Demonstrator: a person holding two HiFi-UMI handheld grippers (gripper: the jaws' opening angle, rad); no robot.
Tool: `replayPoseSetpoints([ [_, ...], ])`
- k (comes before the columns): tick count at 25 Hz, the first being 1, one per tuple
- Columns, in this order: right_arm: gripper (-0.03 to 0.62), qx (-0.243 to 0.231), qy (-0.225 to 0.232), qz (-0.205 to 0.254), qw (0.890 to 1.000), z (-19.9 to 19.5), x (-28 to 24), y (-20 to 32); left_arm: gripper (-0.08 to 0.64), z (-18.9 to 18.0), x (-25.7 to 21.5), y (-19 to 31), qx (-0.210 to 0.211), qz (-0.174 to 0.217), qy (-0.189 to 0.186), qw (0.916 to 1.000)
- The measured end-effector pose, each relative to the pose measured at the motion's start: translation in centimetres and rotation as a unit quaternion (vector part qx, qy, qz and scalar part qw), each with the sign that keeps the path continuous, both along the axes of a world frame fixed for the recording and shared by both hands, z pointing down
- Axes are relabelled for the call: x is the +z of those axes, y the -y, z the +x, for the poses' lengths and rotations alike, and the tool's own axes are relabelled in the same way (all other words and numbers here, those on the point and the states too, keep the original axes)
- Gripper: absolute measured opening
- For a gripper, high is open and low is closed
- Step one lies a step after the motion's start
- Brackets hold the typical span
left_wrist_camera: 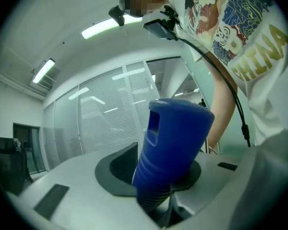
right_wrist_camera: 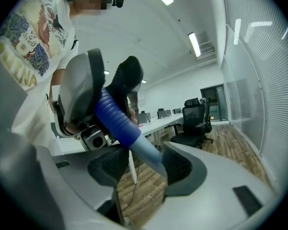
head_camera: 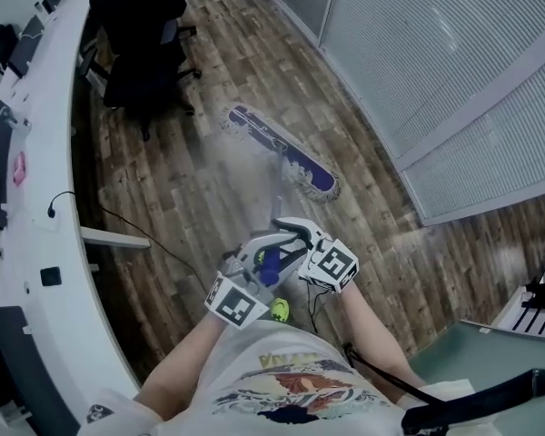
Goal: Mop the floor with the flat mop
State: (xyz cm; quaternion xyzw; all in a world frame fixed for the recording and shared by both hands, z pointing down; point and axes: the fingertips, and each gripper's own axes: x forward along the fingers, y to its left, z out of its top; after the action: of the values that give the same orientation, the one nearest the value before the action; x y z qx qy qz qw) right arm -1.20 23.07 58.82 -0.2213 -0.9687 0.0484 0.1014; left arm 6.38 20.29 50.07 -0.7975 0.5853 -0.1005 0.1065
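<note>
**Blue grip (left_wrist_camera: 175, 143) of the flat mop (head_camera: 282, 151): holding status**

Closest to the lens in the left gripper view, the ribbed blue grip stood at picture centre between the jaws of the left gripper (left_wrist_camera: 156, 176), which were closed on it. In the right gripper view, the pale pole (right_wrist_camera: 146, 152) below that grip ran between the jaws of the right gripper (right_wrist_camera: 146, 169). These jaws stood apart, with the pole against the pad at picture right and a gap at the other pad.

In the head view, both grippers sat at lower centre, just above the person's printed shirt (head_camera: 291, 384). The mop head (head_camera: 302, 164) lay flat on the wooden floor (head_camera: 182, 198) at upper centre. It was between the office chair (head_camera: 136, 53) at upper left and the glass wall (head_camera: 454, 80) with blinds at upper right. A white desk (head_camera: 45, 243) curved along the left edge.
</note>
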Motion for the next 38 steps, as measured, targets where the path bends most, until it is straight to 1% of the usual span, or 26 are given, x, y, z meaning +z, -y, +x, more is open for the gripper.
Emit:
replayPoseSetpoints([
  [4, 0.209, 0.011, -0.014, 0.007, 1.000, -4.8, 0.4, 4.1, 0.098, -4.5, 0.4, 4.1, 0.009, -0.006, 0.009, 0.9999],
  [8, 0.209, 0.024, -0.017, 0.009, 1.000, -10.3, -0.4, 8.8, 0.098, -10.1, -0.5, 8.7, 0.016, -0.003, 0.003, 0.9999],
  [14, 0.209, 0.041, -0.014, 0.008, 0.999, -17.5, -0.5, 12.5, 0.098, -17.3, -0.6, 12.2, 0.029, -0.003, 0.004, 0.9996],
  [18, 0.210, 0.041, -0.014, 0.007, 0.999, -21.0, -0.6, 15.5, 0.098, -20.9, -0.8, 15.0, 0.029, -0.001, -0.001, 0.9996],
  [25, 0.212, 0.039, 0.006, -0.008, 0.999, -26.9, -0.7, 21.8, 0.098, -26.9, -0.8, 21.3, 0.021, 0.004, -0.004, 0.9998],
  [27, 0.213, 0.035, 0.013, -0.012, 0.999, -28.6, -0.6, 24.2, 0.098, -28.6, -0.7, 23.8, 0.015, 0.003, -0.002, 0.9999],
  [31, 0.215, 0.025, 0.020, -0.015, 0.999, -32.3, -0.6, 30.5, 0.098, -32.5, -0.4, 30.1, 0.003, -0.016, 0.003, 0.9999],
  [35, 0.215, 0.014, 0.021, -0.017, 1.000, -36.1, -0.8, 38.3, 0.098, -36.2, -0.6, 38.2, -0.003, -0.011, 0.006, 0.9999],
  [38, 0.215, 0.006, 0.017, -0.017, 1.000, -38.7, -0.8, 44.3, 0.100, -38.6, -0.5, 44.4, -0.006, -0.017, 0.013, 0.9998],
])
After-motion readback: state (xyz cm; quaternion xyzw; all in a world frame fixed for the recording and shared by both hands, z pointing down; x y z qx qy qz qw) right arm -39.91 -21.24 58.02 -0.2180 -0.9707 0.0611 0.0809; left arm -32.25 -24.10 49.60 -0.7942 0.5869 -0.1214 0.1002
